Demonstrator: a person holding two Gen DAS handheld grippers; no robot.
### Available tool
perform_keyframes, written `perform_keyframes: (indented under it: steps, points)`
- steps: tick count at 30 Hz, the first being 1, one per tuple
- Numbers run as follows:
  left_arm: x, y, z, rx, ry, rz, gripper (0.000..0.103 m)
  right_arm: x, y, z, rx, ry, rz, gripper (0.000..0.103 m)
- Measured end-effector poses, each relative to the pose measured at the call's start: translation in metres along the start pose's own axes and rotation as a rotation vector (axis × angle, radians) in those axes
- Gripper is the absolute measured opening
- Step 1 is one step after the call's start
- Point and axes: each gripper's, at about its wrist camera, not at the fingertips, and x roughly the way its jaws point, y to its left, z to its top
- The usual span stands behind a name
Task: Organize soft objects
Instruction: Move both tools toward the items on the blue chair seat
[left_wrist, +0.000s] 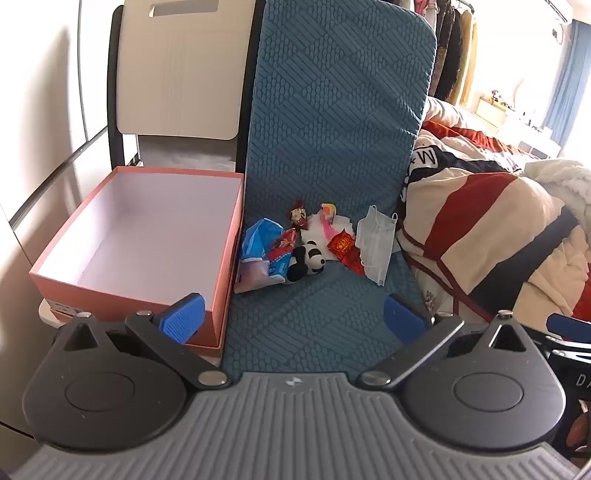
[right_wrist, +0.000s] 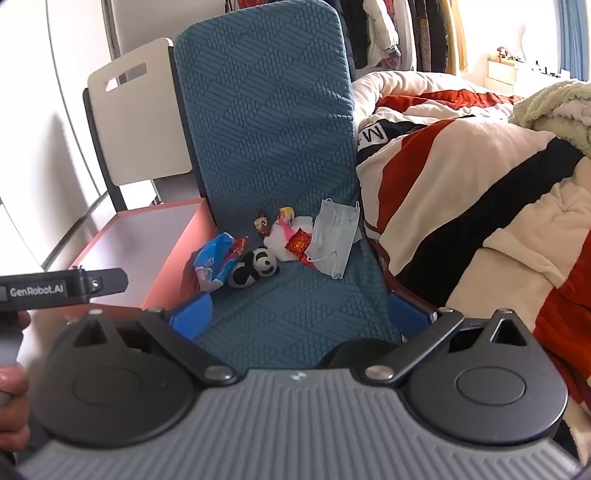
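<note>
Both the left gripper (left_wrist: 293, 314) and right gripper (right_wrist: 301, 314) hover wide open and empty above a teal chair seat (left_wrist: 314, 314), where a panda plush (left_wrist: 306, 263), face mask (left_wrist: 375, 243) and packets cluster beside an empty pink box (left_wrist: 122, 284); crowding risks pinching two items together.

Both cams ride on the handheld grippers, looking fwd and down along the fingers at the teal chair seat (left_wrist: 314, 317), from near its front edge. Left cam sits further left, over the pink box (left_wrist: 140, 236); right cam nearer the striped duvet (right_wrist: 480, 206). Both share the seat, the panda plush (right_wrist: 255, 271) and the face mask (left_wrist: 373, 243).
</note>
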Motion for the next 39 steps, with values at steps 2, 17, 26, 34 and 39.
perform_keyframes:
  steps: [2,17,26,34,39]
  points:
    - [0.000,0.000,0.000,0.003,-0.002,-0.004,0.103,-0.001,0.002,-0.002,-0.004,-0.003,0.000,0.103]
    - [0.004,0.008,-0.007,0.048,0.004,-0.046,0.103,-0.004,0.014,-0.017,-0.032,-0.056,0.017,0.103]
    - [-0.007,0.008,-0.016,0.033,-0.005,-0.045,0.103,-0.010,0.012,-0.024,-0.056,-0.051,-0.001,0.103]
    - [0.005,-0.002,-0.019,0.040,-0.031,-0.036,0.103,-0.008,0.001,-0.022,-0.065,-0.043,0.023,0.103]
    - [0.017,-0.005,-0.018,0.042,-0.020,-0.014,0.103,-0.005,-0.007,-0.022,-0.065,-0.063,0.019,0.103]
